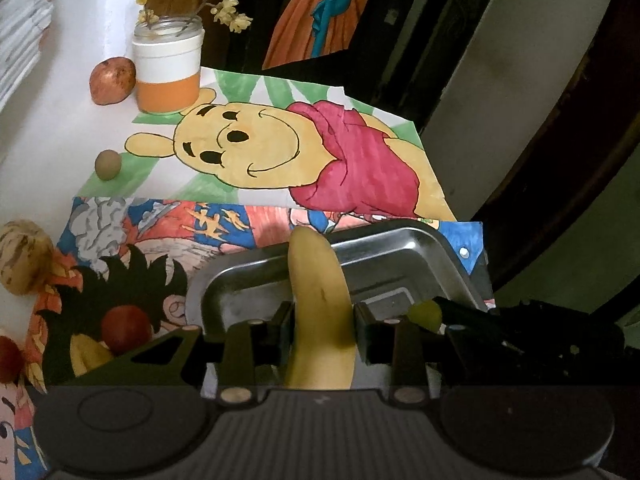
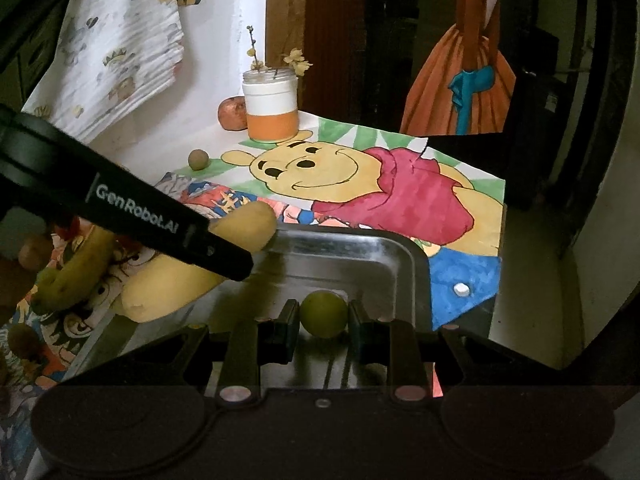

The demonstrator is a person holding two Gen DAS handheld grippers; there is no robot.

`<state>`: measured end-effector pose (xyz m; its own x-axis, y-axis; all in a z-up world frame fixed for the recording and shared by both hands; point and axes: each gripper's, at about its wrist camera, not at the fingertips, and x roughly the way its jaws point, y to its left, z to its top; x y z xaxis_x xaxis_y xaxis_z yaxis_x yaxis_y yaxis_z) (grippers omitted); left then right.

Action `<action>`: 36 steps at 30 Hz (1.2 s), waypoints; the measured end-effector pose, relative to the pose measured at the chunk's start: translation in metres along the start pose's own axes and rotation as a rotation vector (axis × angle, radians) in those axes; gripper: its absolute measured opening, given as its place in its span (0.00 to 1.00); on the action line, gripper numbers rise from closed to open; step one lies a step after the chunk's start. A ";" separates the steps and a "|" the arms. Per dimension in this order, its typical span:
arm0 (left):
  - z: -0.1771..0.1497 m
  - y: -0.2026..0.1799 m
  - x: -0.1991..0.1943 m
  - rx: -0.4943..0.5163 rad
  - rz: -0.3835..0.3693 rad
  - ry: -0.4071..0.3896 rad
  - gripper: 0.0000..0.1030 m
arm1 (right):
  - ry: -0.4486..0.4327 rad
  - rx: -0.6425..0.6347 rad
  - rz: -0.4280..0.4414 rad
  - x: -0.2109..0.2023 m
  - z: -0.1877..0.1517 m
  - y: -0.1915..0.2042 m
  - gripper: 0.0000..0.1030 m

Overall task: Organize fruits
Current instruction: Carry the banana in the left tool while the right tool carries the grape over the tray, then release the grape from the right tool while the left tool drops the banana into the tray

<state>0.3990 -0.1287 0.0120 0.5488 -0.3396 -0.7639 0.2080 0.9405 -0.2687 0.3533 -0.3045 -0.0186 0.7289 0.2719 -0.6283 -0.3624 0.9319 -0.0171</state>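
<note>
Gripping a banana [image 1: 320,300] lengthwise in the left tool [image 1: 323,334], tip past the tray [image 1: 400,240] rim; right tool [image 2: 324,326] clamped on a green fruit [image 2: 324,314] over the tray.

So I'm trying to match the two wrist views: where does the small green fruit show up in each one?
Left wrist view: the small green fruit sits low and right of centre, beside the banana, at the tip of the right hand-held gripper.
Right wrist view: low centre, between the fingers of the right hand-held gripper, over the metal tray.
Shared landmark: the orange-and-white jar at the back.
</note>
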 end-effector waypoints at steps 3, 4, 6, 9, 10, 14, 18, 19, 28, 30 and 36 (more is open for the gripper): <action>-0.002 0.002 0.003 0.003 0.000 0.013 0.34 | 0.005 -0.001 -0.002 0.002 -0.001 0.001 0.28; -0.003 0.003 0.003 0.002 -0.005 0.008 0.34 | 0.006 0.000 0.002 0.002 -0.001 0.001 0.28; -0.003 0.004 0.002 -0.002 -0.009 0.007 0.34 | 0.005 -0.001 0.002 0.003 -0.002 0.001 0.30; -0.002 0.005 0.000 -0.009 -0.014 0.006 0.36 | 0.004 0.004 0.004 0.002 -0.003 0.001 0.31; -0.002 0.005 -0.002 -0.010 -0.019 0.003 0.37 | 0.003 0.006 0.003 0.001 -0.003 0.001 0.31; -0.001 0.003 -0.014 -0.009 -0.028 -0.019 0.49 | 0.001 0.018 -0.008 -0.007 -0.007 0.001 0.39; -0.004 0.001 -0.031 -0.006 -0.027 -0.045 0.59 | -0.010 0.055 -0.018 -0.023 -0.014 0.000 0.52; -0.006 0.000 -0.037 -0.006 -0.024 -0.055 0.62 | -0.016 0.066 -0.022 -0.028 -0.015 0.000 0.55; -0.036 -0.015 -0.109 0.057 0.036 -0.211 0.97 | -0.119 0.143 -0.037 -0.094 -0.026 0.012 0.87; -0.046 -0.020 -0.125 0.071 0.055 -0.248 1.00 | -0.145 0.154 -0.040 -0.111 -0.029 0.018 0.94; -0.078 -0.025 -0.174 0.081 0.083 -0.333 1.00 | -0.192 0.157 -0.055 -0.157 -0.042 0.038 0.99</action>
<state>0.2349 -0.0918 0.1055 0.7979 -0.2592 -0.5442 0.2075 0.9658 -0.1558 0.2010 -0.3212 0.0466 0.8474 0.2460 -0.4706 -0.2348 0.9685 0.0834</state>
